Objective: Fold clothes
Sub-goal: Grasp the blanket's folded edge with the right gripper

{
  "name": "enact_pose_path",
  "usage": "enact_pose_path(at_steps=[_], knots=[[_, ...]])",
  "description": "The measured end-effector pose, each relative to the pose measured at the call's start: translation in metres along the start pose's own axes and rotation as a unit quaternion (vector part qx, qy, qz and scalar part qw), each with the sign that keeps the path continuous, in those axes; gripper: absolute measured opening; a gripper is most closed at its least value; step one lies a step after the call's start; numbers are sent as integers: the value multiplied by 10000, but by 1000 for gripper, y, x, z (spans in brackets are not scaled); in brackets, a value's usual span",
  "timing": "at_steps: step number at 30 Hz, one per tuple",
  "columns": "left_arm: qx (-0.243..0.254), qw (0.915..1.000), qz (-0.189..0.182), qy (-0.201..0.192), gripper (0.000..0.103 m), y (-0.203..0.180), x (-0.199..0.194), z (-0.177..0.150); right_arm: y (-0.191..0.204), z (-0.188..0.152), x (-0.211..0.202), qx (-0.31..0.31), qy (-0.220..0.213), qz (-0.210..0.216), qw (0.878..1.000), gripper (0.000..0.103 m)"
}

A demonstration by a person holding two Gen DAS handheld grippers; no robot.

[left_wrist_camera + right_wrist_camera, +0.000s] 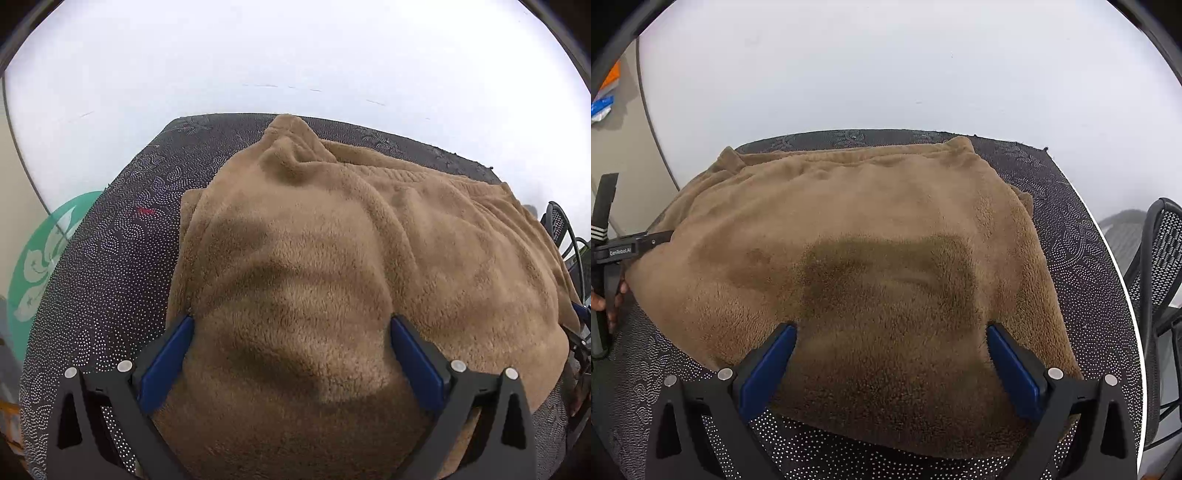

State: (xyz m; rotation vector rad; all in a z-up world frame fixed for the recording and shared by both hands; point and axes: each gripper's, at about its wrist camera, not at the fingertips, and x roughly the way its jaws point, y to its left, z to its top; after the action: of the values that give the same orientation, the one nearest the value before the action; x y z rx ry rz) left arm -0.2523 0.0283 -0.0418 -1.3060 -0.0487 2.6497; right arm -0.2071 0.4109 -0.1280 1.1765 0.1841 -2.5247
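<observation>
A tan fleece garment lies folded in a thick pile on a dark dotted mat; one corner bunches up at its far end. My left gripper is open, its blue pads wide apart just above the near part of the fleece. In the right wrist view the same garment fills the middle of the mat. My right gripper is open too, both fingers hovering over the near edge with nothing pinched. The left gripper's black tool shows at the garment's left side, a hand on its handle.
The mat lies on a white table that runs far beyond it. A green round emblem sits left of the mat. A black mesh chair stands to the right, past the table's edge.
</observation>
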Motion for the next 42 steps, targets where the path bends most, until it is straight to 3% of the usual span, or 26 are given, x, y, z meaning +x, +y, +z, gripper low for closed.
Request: enact_pose_path(at_steps=[3,5,9,14,22,25,28,31,35,39,41,42], knots=[[-37,10000,-5,-42,103,2,4,1,-3,-2,-7,280,-110,5,9995,102],[-57,10000,-16,-55,103,2,3,1,-13,-6,-22,844,-285,308,9955,102],[-83,9999,-54,-48,103,3,3,0,-45,-26,-54,2103,-625,1327,9666,102],[-85,9999,-51,-52,103,3,4,1,-76,-58,-68,3112,-633,1779,9314,102],[-98,9999,-73,-55,103,3,4,2,-89,-87,-64,4122,-594,1607,8948,102],[-104,9999,-84,-55,103,3,4,2,-92,-85,-59,4354,-637,1378,8873,102],[-111,9999,-99,-58,103,3,4,2,-95,-78,-52,4512,-689,1428,8782,102],[-110,9999,-103,-59,103,3,4,2,-96,-71,-44,4834,-887,1166,8630,102],[-122,9998,-124,-60,103,3,4,2,-95,-66,-38,4921,-1120,999,8575,102],[-146,9998,-154,-65,103,3,4,2,-95,-66,-36,5101,-1539,928,8411,102],[-149,9997,-164,-66,103,3,4,2,-93,-66,-36,5312,-1795,548,8262,102],[-148,9997,-165,-67,103,3,4,2,-90,-65,-35,5313,-1820,399,8265,102]])
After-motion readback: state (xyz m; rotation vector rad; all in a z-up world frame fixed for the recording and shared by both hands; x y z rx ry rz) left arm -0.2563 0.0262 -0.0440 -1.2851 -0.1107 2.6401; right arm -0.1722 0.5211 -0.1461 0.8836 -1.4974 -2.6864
